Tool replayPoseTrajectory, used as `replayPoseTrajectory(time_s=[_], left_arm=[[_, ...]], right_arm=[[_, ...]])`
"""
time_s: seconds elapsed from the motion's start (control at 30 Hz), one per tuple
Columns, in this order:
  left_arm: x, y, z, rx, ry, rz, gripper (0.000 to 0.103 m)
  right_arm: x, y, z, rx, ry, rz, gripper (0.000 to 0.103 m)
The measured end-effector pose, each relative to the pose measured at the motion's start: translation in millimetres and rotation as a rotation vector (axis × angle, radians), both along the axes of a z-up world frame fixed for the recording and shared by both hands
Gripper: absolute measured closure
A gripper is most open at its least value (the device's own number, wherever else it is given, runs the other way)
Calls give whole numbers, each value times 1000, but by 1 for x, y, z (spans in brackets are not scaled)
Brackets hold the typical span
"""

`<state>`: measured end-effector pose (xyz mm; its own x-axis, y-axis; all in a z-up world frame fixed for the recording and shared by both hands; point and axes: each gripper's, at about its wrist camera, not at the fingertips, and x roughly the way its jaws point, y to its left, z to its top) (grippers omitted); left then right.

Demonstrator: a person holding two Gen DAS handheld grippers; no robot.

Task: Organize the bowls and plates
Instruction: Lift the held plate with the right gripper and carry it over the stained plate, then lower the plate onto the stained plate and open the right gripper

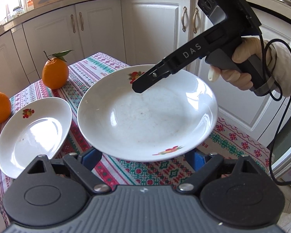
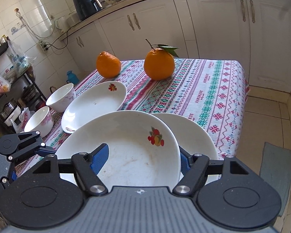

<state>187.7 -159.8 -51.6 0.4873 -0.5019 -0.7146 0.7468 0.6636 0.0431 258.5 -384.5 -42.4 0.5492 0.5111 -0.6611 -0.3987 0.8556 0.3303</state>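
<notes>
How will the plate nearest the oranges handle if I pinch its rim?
The plate looks glazed and shiny, so it is probably slippery in a grip. It seems ceramic: stiff, likely breakable if dropped. Gripped at one edge, it may tilt.

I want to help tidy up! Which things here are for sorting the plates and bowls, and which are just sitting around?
For the job: front plate, plate behind it, third plate, far bowl, near bowl.

Just lying about: plain orange, leafy orange, kettle on the counter.
</notes>
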Motion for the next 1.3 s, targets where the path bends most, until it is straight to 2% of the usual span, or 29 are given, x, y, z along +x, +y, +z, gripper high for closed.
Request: replayPoseTrajectory(time_s=[0.5, 1.3], left_arm=[[16, -16, -8, 28, 0, -10, 11], [16, -13, -12, -17, 10, -26, 11]], right_arm=[[0, -19, -13, 22, 15, -38, 25], [-32, -26, -5, -20, 29, -137, 25]])
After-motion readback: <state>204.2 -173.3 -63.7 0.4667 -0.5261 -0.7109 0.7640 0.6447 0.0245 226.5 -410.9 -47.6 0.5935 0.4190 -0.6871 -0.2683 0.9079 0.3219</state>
